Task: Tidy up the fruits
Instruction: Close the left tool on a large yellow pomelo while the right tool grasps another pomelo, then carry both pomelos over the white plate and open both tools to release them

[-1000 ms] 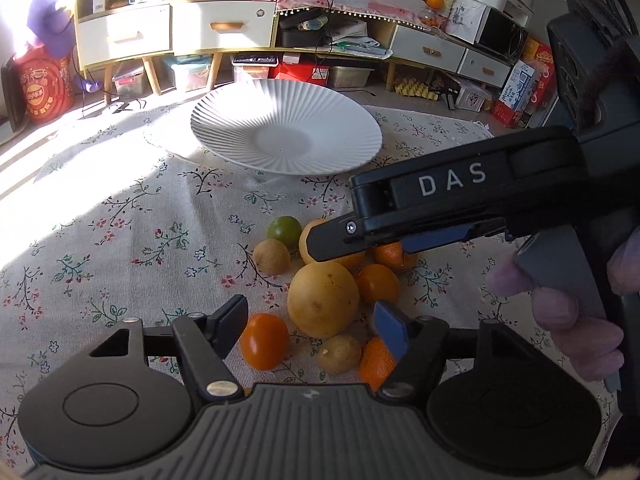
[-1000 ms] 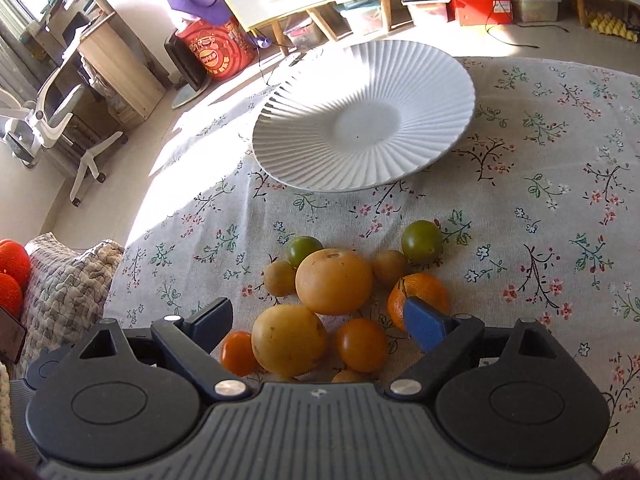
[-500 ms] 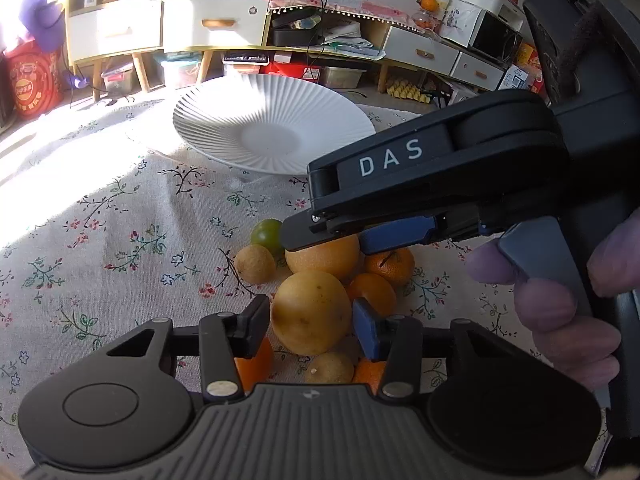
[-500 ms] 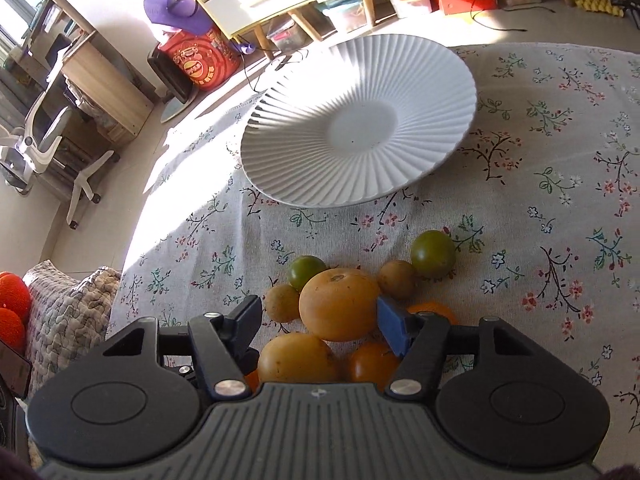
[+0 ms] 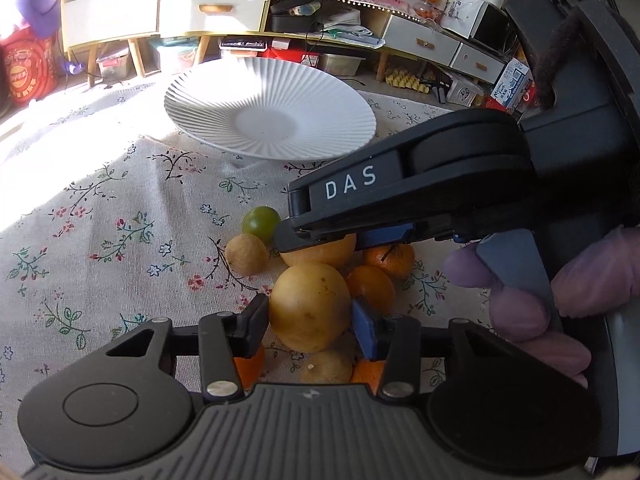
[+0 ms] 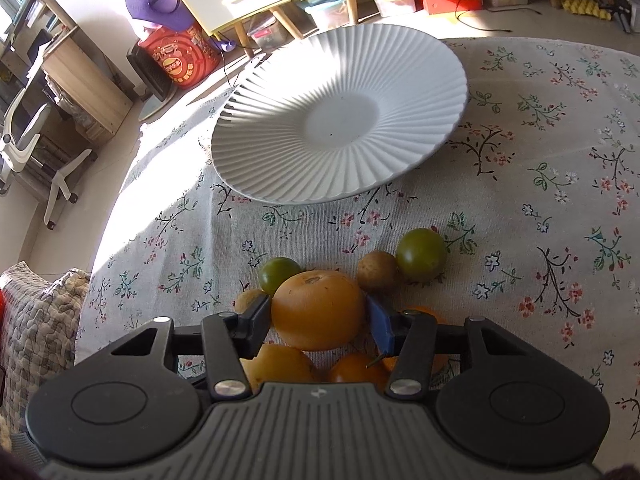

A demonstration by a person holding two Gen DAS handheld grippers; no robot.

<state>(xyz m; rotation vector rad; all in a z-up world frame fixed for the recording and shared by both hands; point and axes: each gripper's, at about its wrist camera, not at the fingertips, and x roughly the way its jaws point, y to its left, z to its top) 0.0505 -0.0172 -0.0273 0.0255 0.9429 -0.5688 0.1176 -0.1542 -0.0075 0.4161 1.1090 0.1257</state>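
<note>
A flowered cloth [image 6: 540,184] covers the surface, lit by a band of sunlight on its far left side. A white ribbed plate [image 6: 280,160] stands on the cloth beyond the fruit and holds nothing. Behind the surface, the room shows a low cabinet with white drawers [image 5: 212,8], a red bag [image 6: 180,60] on the floor and an office chair [image 6: 24,148] at the left.

The fruit lies in one tight heap on the cloth, near the plate but apart from it. The pieces are round, so no long axis or heading can be read.

Left gripper [image 5: 310,322]: its jaws stand at a narrow gap, one finger against each side of the large yellow fruit [image 5: 310,306], which sits squarely between them. A small brown fruit [image 5: 326,366] lies just below it, and oranges [image 5: 372,286] crowd its right side.

Right gripper [image 6: 318,322]: its jaws close on the large orange fruit [image 6: 318,308], the black finger at the fruit's left and the blue pad at its right. In the left wrist view the right gripper [image 5: 316,240] reaches in from the right over the same fruit.

Two green fruits [image 6: 420,254] and a brown fruit [image 6: 376,270] lie just past the held piece, toward the plate. A gloved hand [image 5: 532,300] grips the right gripper's handle.
</note>
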